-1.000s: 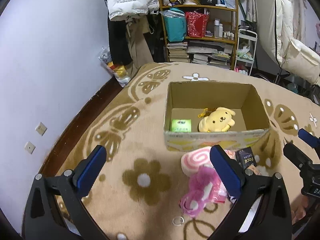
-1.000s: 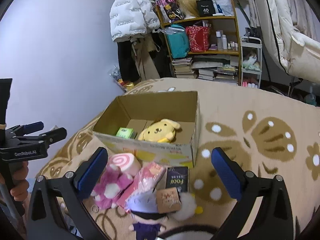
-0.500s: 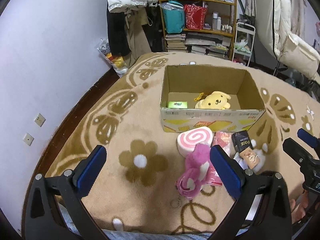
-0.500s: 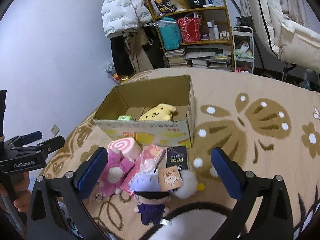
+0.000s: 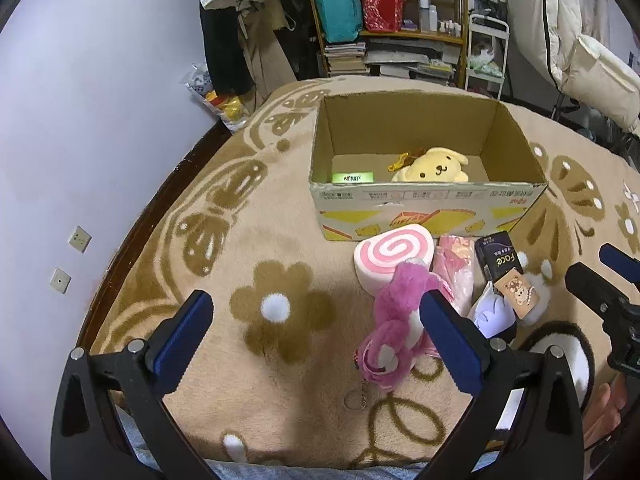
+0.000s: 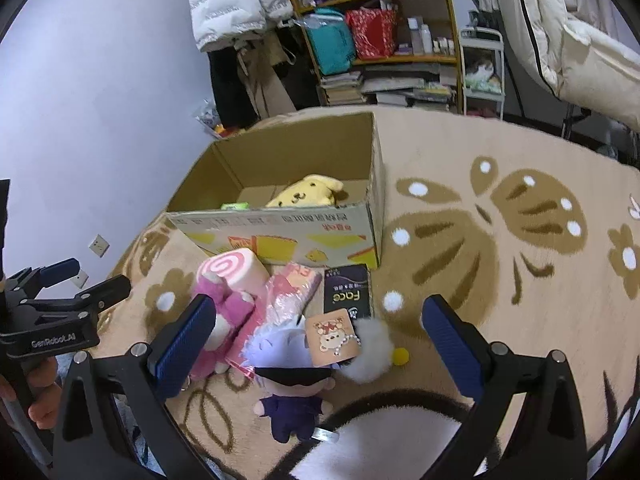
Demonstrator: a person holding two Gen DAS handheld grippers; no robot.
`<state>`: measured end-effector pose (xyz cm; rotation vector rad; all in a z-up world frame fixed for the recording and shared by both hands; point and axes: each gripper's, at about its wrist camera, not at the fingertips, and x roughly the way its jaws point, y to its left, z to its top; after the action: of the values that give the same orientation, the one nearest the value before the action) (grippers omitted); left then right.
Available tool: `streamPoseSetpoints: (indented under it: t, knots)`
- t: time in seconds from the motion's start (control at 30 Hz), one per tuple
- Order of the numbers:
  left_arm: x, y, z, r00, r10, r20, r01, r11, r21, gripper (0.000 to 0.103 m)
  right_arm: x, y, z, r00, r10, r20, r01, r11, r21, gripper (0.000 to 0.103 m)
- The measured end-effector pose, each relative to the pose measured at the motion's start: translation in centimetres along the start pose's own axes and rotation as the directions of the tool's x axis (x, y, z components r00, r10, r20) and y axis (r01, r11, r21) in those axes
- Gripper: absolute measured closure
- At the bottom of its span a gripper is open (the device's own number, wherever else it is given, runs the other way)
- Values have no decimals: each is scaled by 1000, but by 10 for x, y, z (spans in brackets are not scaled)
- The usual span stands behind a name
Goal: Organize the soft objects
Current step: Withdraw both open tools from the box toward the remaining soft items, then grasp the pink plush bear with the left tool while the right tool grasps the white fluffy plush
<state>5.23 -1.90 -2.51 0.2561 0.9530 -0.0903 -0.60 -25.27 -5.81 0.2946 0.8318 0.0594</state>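
Since a second earlier both grippers had drawn back and risen from the cardboard box [image 5: 420,196], so more of the patterned blanket [image 5: 280,240] and the toy pile came into sight. In the left wrist view, the left gripper [image 5: 316,336] hung with its jaws spread wide and empty over the blanket in front of the box. Inside the box lay a yellow dog plush [image 5: 430,166] with a small green packet [image 5: 352,177] just to its left. Against the box's front wall sat a pink swirl-roll cushion [image 5: 392,260], with a pink furry plush [image 5: 394,332] touching it on the near side, and a black Face packet [image 5: 498,260] beside them. The right gripper [image 5: 612,272] showed at the box's right, nothing between its jaws. In the right wrist view, the right gripper [image 6: 320,344] was likewise wide open and empty, hovering over a doll with pale hair and a dark outfit [image 6: 294,384], a tagged white fluffy toy [image 6: 370,350] and a pink wrapped pack [image 6: 290,296], all in front of the box [image 6: 280,232]. The left gripper [image 6: 76,276] sat left of the pile, held by a hand [image 6: 42,404].
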Motion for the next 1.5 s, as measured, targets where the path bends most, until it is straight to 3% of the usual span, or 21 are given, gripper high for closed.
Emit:
streamPoseSetpoints:
  t: [0.37, 0.83, 0.97, 1.5]
  knots:
    - [27, -14, -2, 998, -5, -56, 7, 999, 35, 1, 24, -12, 1, 999, 18, -42, -15, 997, 76, 0]
    - [66, -33, -3, 988, -22, -151, 34, 996, 81, 1, 59, -21, -2, 990, -9, -139, 25, 994, 108, 0]
    - [75, -39, -4, 983, -31, -179, 47, 995, 90, 1, 70, -25, -5, 982, -8, -186, 31, 992, 123, 11]
    - [104, -48, -7, 964, -42, -263, 78, 989, 129, 1, 97, -41, -12, 959, 17, -283, 40, 980, 197, 11]
